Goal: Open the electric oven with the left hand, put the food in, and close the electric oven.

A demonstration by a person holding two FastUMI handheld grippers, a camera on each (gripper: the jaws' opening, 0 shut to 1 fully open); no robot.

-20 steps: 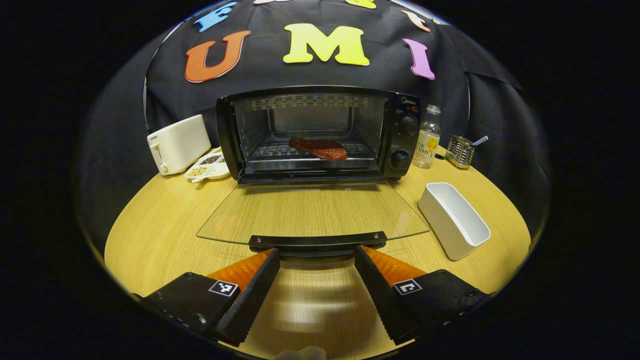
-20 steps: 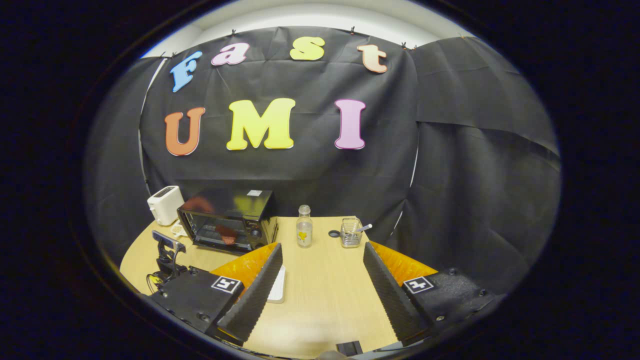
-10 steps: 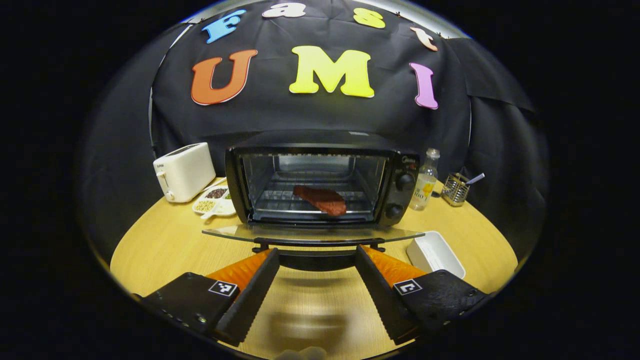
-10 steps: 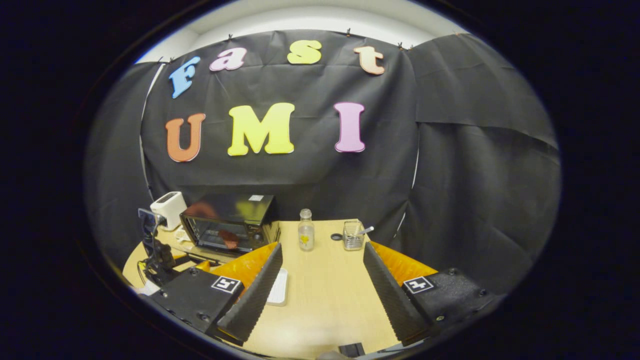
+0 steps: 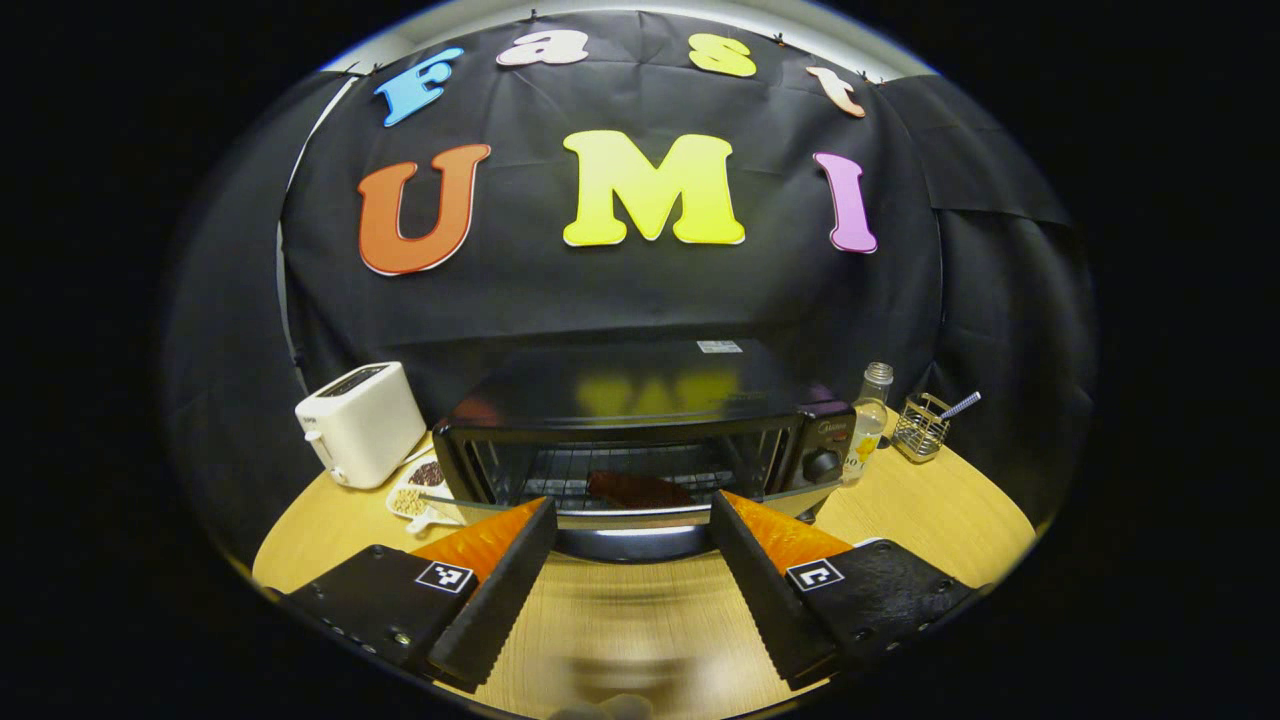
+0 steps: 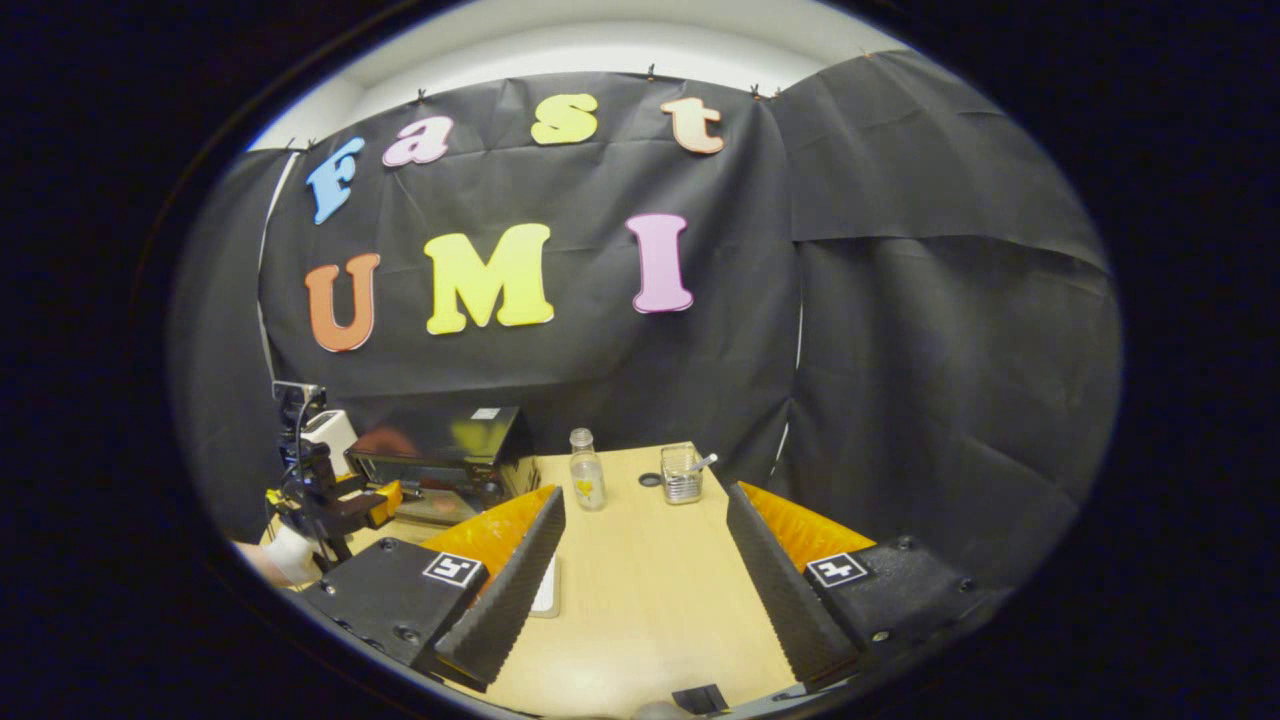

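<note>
1. Two risks stood out while I had the oven door (image 5: 625, 517) partway up. My left gripper (image 5: 632, 560) was spread wide, its fingers either side of the door handle (image 5: 628, 543) and apparently under it, pressing on nothing, so the door seemed to be carried from below and not clamped. If I pushed off-centre, I judged the handle could slide off a finger and the glass door drop back open.

2. The food (image 5: 640, 489), a dark red slab, lay on the rack inside the electric oven (image 5: 640, 420), towards the front. I could not tell how close its front edge sat to the opening; if it overhung, the closing door might catch it.

3. A hard final push could shove the whole oven back across the table (image 5: 930, 510) towards the toaster (image 5: 360, 422), the small dish of seeds (image 5: 415, 495) and the bottle (image 5: 868, 420) standing just beside it.

4. My right gripper (image 6: 645, 560) hung wide open and empty over the table, well apart from the oven, so it was no help in steadying the oven body. In the right gripper view the left gripper (image 6: 340, 500) showed at the oven's front.
</note>
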